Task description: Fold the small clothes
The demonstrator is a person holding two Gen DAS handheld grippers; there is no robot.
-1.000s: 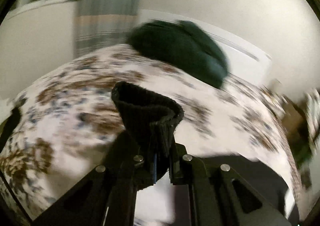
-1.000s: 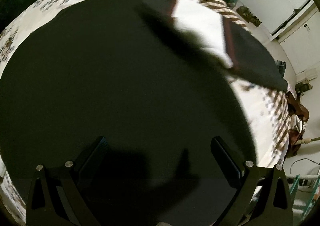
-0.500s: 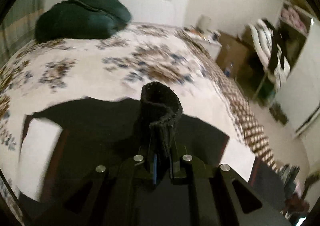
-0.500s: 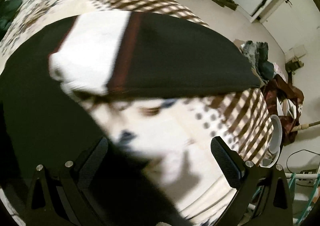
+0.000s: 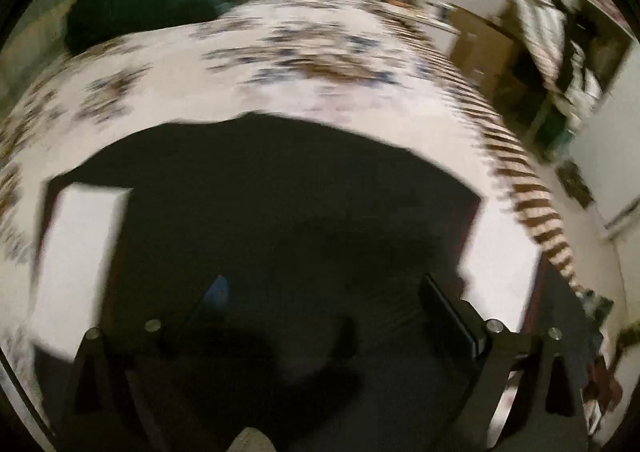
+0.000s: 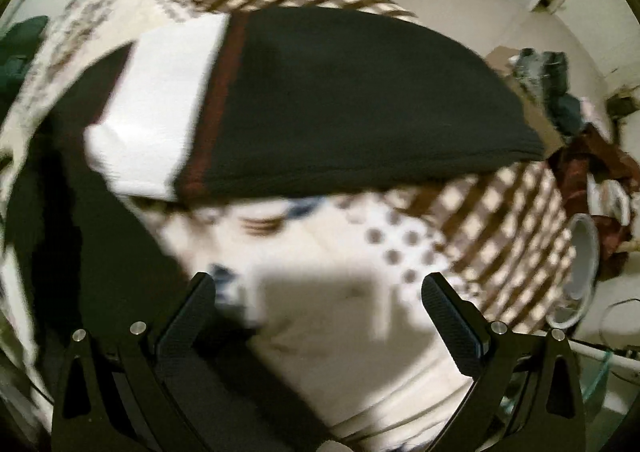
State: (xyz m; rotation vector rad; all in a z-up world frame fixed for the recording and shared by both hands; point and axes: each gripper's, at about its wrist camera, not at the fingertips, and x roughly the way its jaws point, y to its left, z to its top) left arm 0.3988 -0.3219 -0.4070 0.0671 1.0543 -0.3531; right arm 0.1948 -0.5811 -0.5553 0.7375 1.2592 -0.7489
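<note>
A matt black knit garment [image 6: 360, 99] with a white panel and dark red trim is lying on the bed's printed cloth cover [image 6: 340, 252], while the right hand-held gripper [image 6: 319, 292] is showing matt black fingers [image 6: 452, 316] with textured pads.

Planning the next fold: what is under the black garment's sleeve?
The sleeve, black with a red stripe and white band, lies on the patterned bedspread, partly over its brown checked border. Whatever is directly beneath the cloth is covered.
</note>
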